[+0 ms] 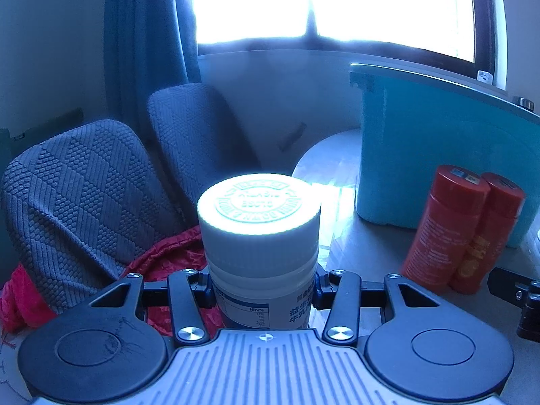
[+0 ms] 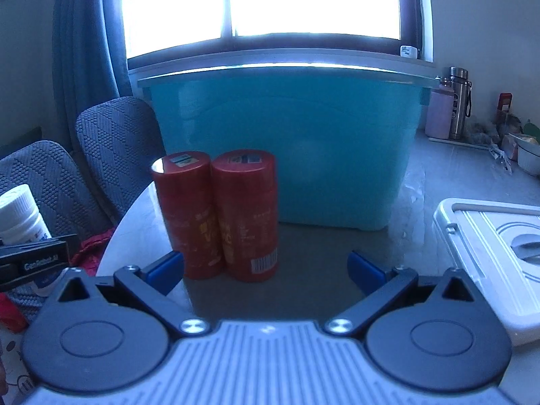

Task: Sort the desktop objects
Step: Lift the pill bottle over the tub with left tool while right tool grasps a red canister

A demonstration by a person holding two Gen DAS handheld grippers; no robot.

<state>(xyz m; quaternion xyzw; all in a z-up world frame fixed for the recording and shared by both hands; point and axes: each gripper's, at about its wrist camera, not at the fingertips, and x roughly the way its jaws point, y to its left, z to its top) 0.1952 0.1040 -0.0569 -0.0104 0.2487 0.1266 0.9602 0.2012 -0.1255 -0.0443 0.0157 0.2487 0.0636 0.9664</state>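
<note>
Over at the far left two grey quilted chairs [image 1: 84, 195] stand by the wall, with a red padded cloth [image 1: 162, 263] bunched on the seat of the nearer one, and a blue curtain [image 1: 145, 33] hangs behind them beside a bright window [image 2: 303, 3]. Next comes the left gripper [image 1: 262, 292], its jaws pressed on either side of a white bottle [image 1: 260, 246] with a broad ribbed cap and a printed label; the bottle stands upright between them, lifted off the table, with the chair and the table's rounded edge behind it. Further right, two red canisters [image 2: 216, 216] stand upright on the grey table [image 2: 303, 270], touching each other side by side, just in front of a large teal bin [image 2: 287, 141] that sits under the window. The right gripper [image 2: 266, 270] hovers low over the table with its blue-padded jaws spread wide and nothing between them; the canisters stand just beyond its left pad. To the right of that gripper a pale grey lid [image 2: 489, 256] lies flat on the table, and past it, against the wall, stand a steel flask [image 2: 459, 101] and some small clutter too blurred to name.
</note>
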